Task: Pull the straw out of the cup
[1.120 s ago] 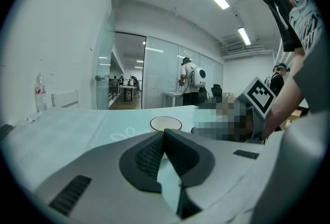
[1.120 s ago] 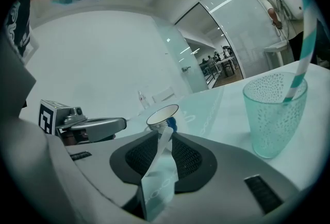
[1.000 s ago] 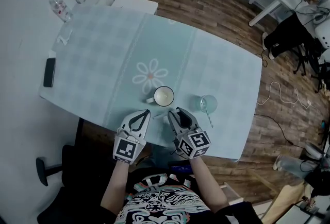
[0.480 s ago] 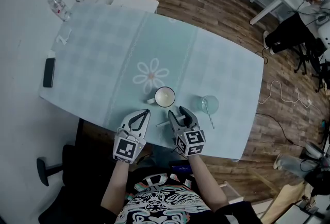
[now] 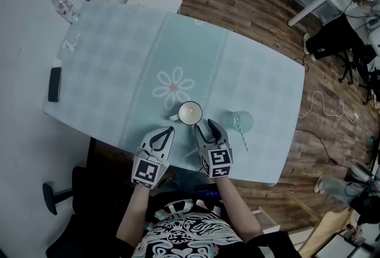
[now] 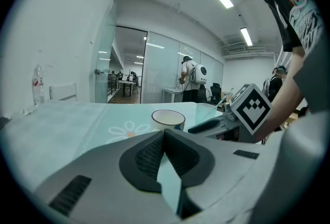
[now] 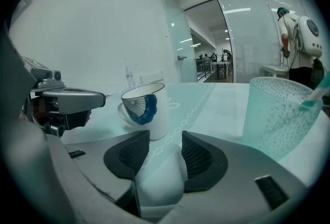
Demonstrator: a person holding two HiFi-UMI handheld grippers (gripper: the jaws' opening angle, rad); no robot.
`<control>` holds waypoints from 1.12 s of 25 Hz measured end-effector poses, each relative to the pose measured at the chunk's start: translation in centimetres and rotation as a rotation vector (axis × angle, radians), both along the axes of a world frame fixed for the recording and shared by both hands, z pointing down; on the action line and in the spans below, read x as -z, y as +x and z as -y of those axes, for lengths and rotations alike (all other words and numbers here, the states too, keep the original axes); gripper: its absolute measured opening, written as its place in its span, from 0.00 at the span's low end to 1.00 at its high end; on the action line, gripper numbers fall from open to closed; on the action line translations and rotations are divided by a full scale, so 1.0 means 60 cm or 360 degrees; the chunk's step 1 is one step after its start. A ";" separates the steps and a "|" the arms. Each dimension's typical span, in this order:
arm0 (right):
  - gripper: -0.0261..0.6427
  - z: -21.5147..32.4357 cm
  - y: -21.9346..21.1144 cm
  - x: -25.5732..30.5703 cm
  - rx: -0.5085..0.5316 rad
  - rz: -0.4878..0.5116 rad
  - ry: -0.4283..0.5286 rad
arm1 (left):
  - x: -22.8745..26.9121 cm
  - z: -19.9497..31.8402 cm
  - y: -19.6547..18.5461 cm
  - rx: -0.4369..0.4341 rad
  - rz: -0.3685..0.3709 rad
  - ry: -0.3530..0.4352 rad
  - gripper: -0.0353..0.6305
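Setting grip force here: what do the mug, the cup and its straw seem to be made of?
The mug looks like glazed ceramic: opaque white, glossy, with a blue print. The cup is translucent teal with a pebbled wall, so plastic or pressed glass; I cannot tell which. The straw seems to be thin teal plastic.

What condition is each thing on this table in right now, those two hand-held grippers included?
cup: upright, straw inside.
straw: leaning in the cup, not yet pulled out.
mug: upright.
left hand-held gripper: shut, empty.
right hand-held gripper: jaws have just been opening, now apart, nothing between them.
phone: lying flat.
bottle: upright.
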State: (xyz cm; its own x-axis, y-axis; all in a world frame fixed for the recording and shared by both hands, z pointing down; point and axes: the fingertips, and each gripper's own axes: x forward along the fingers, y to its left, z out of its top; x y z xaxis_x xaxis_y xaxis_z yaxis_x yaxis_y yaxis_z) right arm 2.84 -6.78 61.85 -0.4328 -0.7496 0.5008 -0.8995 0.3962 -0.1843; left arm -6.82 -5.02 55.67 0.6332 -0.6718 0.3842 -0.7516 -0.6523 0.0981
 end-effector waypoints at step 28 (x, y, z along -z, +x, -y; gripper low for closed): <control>0.09 -0.038 -0.032 0.085 0.0177 -0.0063 0.0279 | 0.017 -0.002 -0.019 0.0099 -0.0019 0.0061 0.07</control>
State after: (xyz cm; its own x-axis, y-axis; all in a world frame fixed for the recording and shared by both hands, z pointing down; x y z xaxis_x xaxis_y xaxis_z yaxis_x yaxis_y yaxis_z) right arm 0.94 -4.51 56.78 -0.5005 -0.7754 0.3850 -0.8535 0.5165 -0.0691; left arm -7.94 -4.88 54.64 0.5942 -0.7239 0.3505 -0.7896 -0.6079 0.0832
